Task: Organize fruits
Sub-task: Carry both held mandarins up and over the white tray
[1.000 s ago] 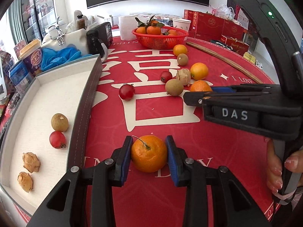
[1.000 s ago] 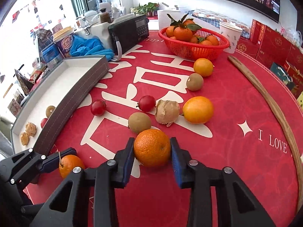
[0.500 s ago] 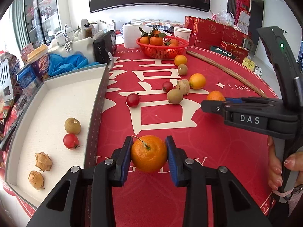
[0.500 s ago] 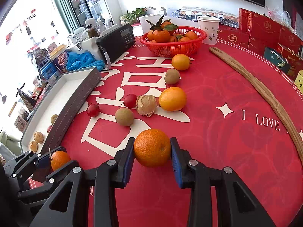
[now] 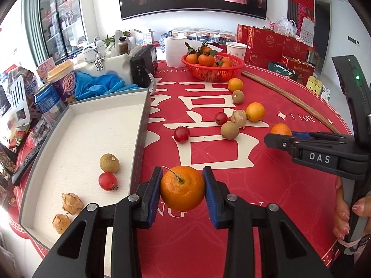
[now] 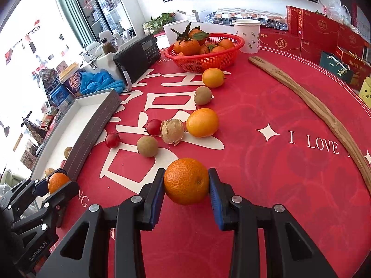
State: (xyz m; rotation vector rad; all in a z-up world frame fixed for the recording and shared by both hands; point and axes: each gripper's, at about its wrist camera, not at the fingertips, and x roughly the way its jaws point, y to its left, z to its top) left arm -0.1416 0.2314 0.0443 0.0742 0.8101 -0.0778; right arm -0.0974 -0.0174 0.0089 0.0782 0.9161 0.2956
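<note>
Both tongs loaded — one tangerine each!
Left tongs [image 5: 182, 191] clamp a stemmed tangerine [image 5: 182, 188] beside the tray [image 5: 139, 125]; right tongs [image 6: 186, 185] pinch another tangerine [image 6: 186, 181] — loose fruit ahead.

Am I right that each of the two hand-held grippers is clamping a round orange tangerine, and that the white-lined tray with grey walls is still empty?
Not quite. The grip part is right: the left gripper and the right gripper each clamp a round orange tangerine. But the white-lined tray with grey walls is not empty. The left wrist view shows a brown longan, a red cherry tomato and two papery husked fruits lying in it.
</note>
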